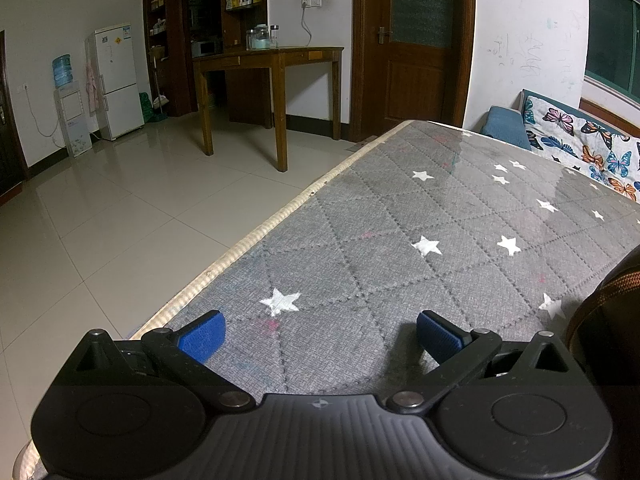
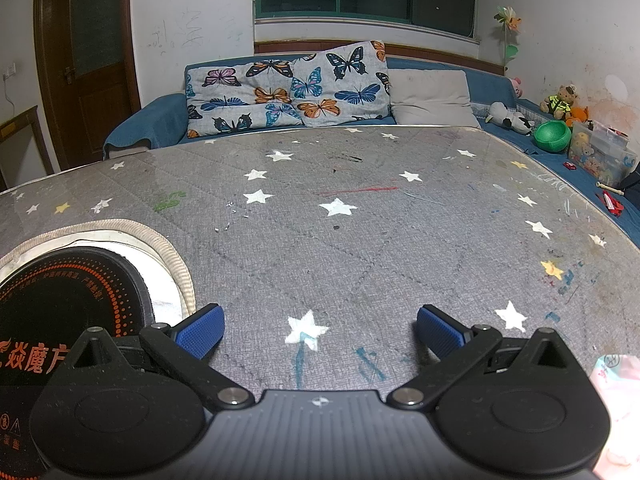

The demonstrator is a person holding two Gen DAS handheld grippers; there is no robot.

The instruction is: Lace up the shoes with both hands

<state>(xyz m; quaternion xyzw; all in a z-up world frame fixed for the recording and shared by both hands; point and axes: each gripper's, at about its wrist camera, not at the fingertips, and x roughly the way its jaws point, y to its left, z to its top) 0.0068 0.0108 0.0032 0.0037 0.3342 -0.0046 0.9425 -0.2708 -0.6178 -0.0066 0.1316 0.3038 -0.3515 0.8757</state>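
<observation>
The left gripper hangs spread wide and empty over a grey quilted table cover dotted with white stars, under a glossy sheet. Past its left finger lie pale floor tiles; far ahead stand a wooden table, a white fridge and a brown door.

The right gripper is likewise spread and empty. An induction cooktop sits just left of it, and a butterfly cushion rests on the blue sofa ahead.

A dark shape with a brown band at the left gripper's right may be the shoe; I cannot tell.
</observation>
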